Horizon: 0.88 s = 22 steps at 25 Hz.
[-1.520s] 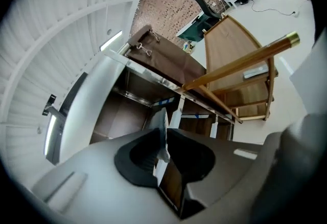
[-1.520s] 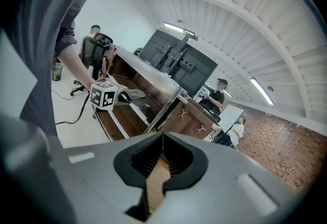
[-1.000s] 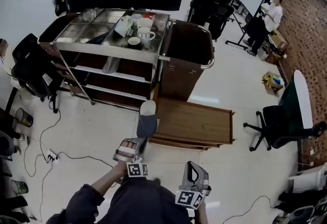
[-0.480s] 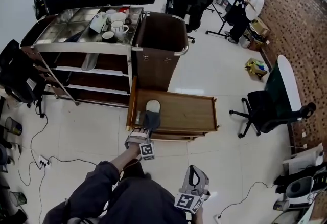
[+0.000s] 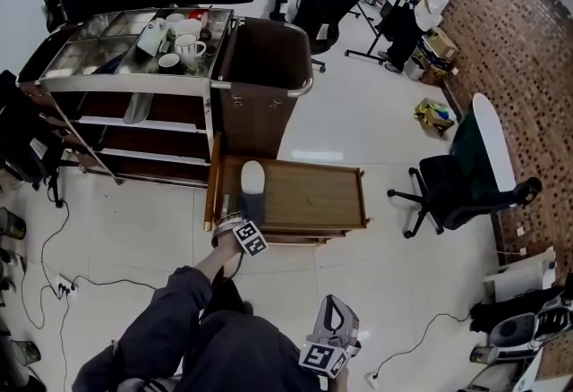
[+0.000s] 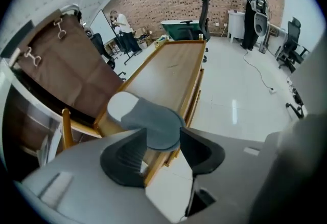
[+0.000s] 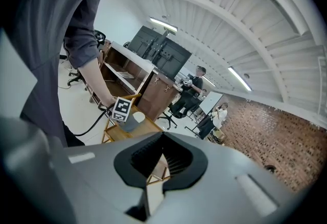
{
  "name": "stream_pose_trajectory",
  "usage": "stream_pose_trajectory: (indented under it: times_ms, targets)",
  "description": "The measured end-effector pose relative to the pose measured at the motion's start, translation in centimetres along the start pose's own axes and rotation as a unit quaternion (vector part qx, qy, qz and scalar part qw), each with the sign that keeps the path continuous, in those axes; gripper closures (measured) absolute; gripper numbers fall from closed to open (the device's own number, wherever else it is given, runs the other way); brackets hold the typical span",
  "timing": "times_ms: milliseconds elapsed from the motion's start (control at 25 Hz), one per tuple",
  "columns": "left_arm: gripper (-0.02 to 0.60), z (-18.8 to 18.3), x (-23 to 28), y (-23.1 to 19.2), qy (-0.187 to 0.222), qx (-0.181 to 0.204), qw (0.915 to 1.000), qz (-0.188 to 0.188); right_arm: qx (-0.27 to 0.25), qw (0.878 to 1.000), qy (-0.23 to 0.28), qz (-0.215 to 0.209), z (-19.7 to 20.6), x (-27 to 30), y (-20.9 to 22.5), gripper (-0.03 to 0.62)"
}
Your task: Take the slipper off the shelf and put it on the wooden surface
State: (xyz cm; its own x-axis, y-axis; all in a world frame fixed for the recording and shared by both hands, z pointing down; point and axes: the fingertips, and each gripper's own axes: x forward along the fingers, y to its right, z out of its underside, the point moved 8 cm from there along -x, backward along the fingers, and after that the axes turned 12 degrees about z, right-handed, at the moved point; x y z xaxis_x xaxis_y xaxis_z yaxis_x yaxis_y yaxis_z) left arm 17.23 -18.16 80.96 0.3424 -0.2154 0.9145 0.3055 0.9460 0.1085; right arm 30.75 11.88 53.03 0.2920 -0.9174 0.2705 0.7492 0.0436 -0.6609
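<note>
- Release stage, by the look of things: slipper [image 5: 252, 187] already off the shelf [image 5: 125, 86] and lying flat on the wooden surface [image 5: 313, 198], at its left end, close to the left edge, white end towards the shelf, grey end towards the near edge.
- Left gripper [image 5: 235, 222] at the near left corner of the wooden surface, jaws opening; grey end of the slipper between them in the left gripper view, pads clear of it on both sides, no pinch.
- Right gripper [image 7: 163, 141] held low by the body, well apart from the wooden surface, jaws together with nothing between them, idle.
- Placing as good as done, judged from how the slipper lies; only the withdrawal left.
- Next move, as a judgement: pull the left gripper straight back along the slipper's length, off the near edge, jaws kept wide enough to clear the grey end. No sideways drag, or risk of nudging the slipper over the left edge.
- Count: one slipper; one wooden surface; one shelf, several tiers; two grippers; one brown bin [image 5: 260, 113] just beside the shelf's right end; one dark office chair [image 5: 452, 193] well apart from the right edge of the wooden surface.
</note>
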Motion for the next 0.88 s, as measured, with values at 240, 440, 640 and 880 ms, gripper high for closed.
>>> stream_pose_trajectory:
  times_ms: [240,440,640,880]
  targets:
    - [0.401,-0.6,-8.0,3.3,0.12,0.092,0.9839,-0.096,0.002,0.999,0.034,-0.021,-0.6,0.6,-0.5,0.591]
    - [0.404,1.6,-18.9,9.9,0.205,0.122,0.965,-0.109,-0.008,0.996,0.073,-0.054,-1.1,0.3,-2.2,0.591]
    - [0.408,4.5,-26.5,14.7,0.233,0.096,0.9624,-0.103,-0.017,0.992,0.094,-0.079,-1.3,-0.1,-4.0,0.591]
    - [0.423,5.4,-29.0,18.1,0.229,0.093,0.9611,-0.123,-0.038,0.988,0.113,-0.101,-1.5,-0.9,-5.4,0.591]
